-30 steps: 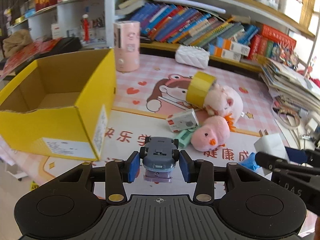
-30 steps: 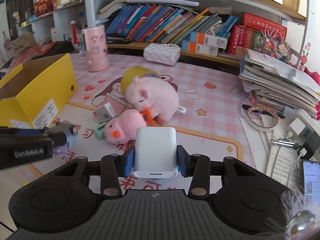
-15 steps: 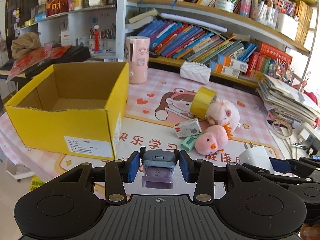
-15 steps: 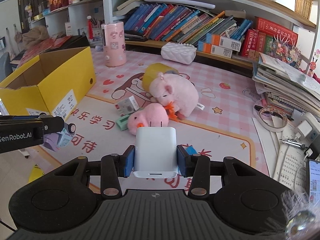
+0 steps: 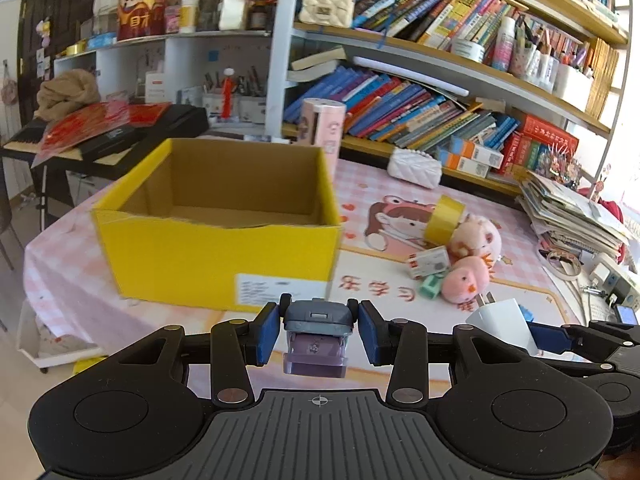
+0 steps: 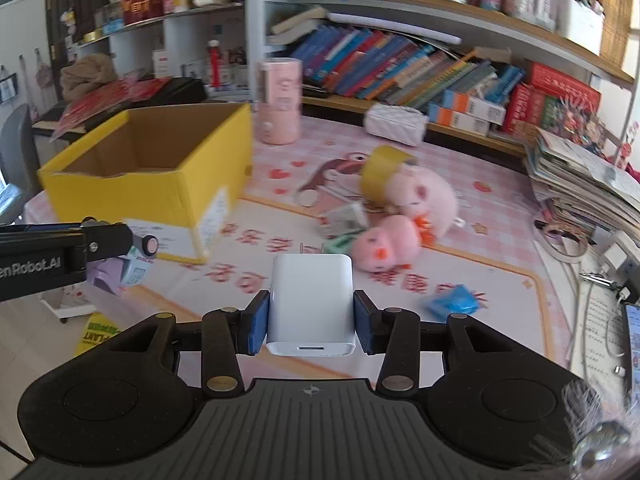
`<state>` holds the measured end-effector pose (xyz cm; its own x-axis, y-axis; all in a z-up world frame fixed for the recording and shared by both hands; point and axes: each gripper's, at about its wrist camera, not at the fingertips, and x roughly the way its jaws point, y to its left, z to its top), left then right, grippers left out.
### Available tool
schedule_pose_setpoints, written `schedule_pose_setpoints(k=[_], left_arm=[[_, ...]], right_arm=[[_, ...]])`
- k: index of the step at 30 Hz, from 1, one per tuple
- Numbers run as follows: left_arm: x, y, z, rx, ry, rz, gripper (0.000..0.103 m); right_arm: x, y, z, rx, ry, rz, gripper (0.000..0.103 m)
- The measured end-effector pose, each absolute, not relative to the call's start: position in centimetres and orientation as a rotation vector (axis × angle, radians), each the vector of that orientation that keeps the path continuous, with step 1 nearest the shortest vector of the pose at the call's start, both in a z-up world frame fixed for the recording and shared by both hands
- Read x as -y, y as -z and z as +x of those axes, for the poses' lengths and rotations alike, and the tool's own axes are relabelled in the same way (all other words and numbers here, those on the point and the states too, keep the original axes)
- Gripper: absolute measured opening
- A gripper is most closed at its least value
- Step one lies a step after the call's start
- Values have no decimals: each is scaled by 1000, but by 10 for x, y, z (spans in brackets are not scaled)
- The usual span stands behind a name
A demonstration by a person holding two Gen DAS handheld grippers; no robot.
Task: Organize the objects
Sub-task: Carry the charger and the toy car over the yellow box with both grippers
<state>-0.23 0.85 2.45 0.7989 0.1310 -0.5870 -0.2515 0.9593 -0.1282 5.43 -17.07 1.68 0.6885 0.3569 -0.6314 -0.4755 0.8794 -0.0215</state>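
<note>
My left gripper [image 5: 318,334] is shut on a small grey and purple toy car [image 5: 316,330], held in the air just in front of the open yellow cardboard box [image 5: 216,256]. My right gripper [image 6: 310,322] is shut on a white charger plug [image 6: 311,304], prongs pointing forward, above the mat. The plug also shows in the left wrist view [image 5: 500,326]. The toy car shows in the right wrist view [image 6: 128,268], right of the box [image 6: 160,184]. The box looks empty inside.
On the pink mat lie two pink plush pigs [image 6: 420,204], a yellow tape roll [image 6: 380,174], a small white box [image 5: 428,262], a green item [image 5: 431,286] and a blue wrapper [image 6: 454,300]. A pink cylinder [image 6: 278,106], bookshelves and stacked papers [image 6: 588,188] stand behind and right.
Both grippers have pulled back and swung left with their objects. The yellow box is now straight ahead of the left gripper instead of off to its left.
</note>
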Motion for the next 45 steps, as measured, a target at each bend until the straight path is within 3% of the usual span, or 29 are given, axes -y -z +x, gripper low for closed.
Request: schedule_pose_setpoints(k=[21, 45], left_arm=[[-90, -18, -78, -641, -185, -166, 41], [-124, -31, -77, -565, -166, -190, 40]], right_arm=[[78, 4, -29, -754, -489, -145, 41], [43, -7, -30, -720, -487, -167, 41]])
